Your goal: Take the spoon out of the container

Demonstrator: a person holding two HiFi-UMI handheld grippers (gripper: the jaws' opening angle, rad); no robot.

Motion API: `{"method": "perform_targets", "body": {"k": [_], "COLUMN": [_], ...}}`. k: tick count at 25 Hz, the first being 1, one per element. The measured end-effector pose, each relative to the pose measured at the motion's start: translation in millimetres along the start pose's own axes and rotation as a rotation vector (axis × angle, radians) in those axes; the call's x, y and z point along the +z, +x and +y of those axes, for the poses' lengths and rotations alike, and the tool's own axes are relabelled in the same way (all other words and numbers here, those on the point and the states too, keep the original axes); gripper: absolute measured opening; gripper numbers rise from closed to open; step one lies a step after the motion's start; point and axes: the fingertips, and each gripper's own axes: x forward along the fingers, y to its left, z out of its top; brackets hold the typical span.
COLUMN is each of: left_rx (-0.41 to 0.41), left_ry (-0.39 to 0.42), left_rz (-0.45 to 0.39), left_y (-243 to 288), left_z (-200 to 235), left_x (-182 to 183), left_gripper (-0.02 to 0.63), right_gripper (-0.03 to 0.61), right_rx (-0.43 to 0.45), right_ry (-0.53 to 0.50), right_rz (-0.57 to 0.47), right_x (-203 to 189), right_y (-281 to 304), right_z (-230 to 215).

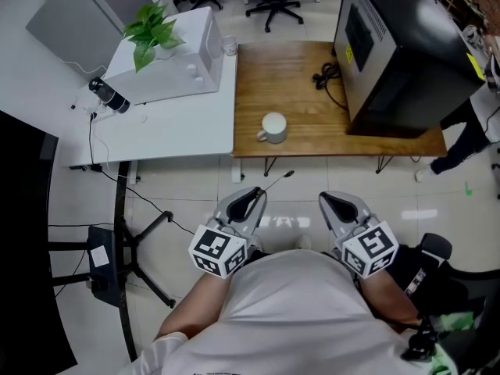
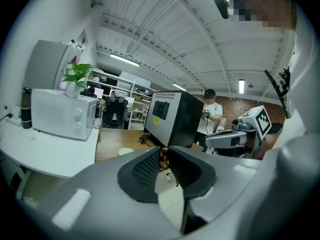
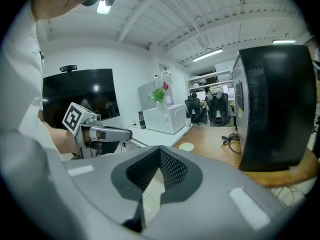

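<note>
A white mug (image 1: 273, 127) stands on the wooden table (image 1: 312, 92), well ahead of both grippers. My left gripper (image 1: 255, 194) is held low in front of the person's body, off the table, shut on a thin spoon (image 1: 280, 180) that sticks forward and to the right from its tips. In the left gripper view a brown end of the spoon (image 2: 164, 159) sits pinched between the jaws. My right gripper (image 1: 328, 199) hangs beside it, shut with nothing in it. Its tips meet in the right gripper view, where the left gripper (image 3: 102, 133) shows at the left.
A big black box (image 1: 398, 45) and a black cable (image 1: 326, 76) take up the right of the wooden table. A white table (image 1: 156, 131) to the left carries a microwave (image 1: 168, 61), a plant (image 1: 148, 30) and a dark bottle (image 1: 109, 96). A stand (image 1: 125, 248) rises from the floor at left.
</note>
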Motion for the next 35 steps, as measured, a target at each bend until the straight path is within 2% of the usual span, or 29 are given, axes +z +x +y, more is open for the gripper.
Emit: {"method": "perform_targets", "body": {"k": [5,15,35], "left_rx": [-0.029,-0.076,-0.074], "left_ry": [0.033,0.028,0.033], "left_rz": [-0.001,0.012,0.0], "left_y": [-15,-29,-30], "left_z": [15,31,36], "left_x": [11,4,10], "left_gripper": [0.056,0.055,0.056], "right_gripper": [0.006,0.006,0.006], "right_rx": [-0.037,-0.081,-0.057], "right_ry": [0.039,0.055,0.03], "right_rz": [-0.014,0.004,0.019], "right_x": [2,-6,-2], "right_y": [13,26,35], "right_z": [13,36,39]}}
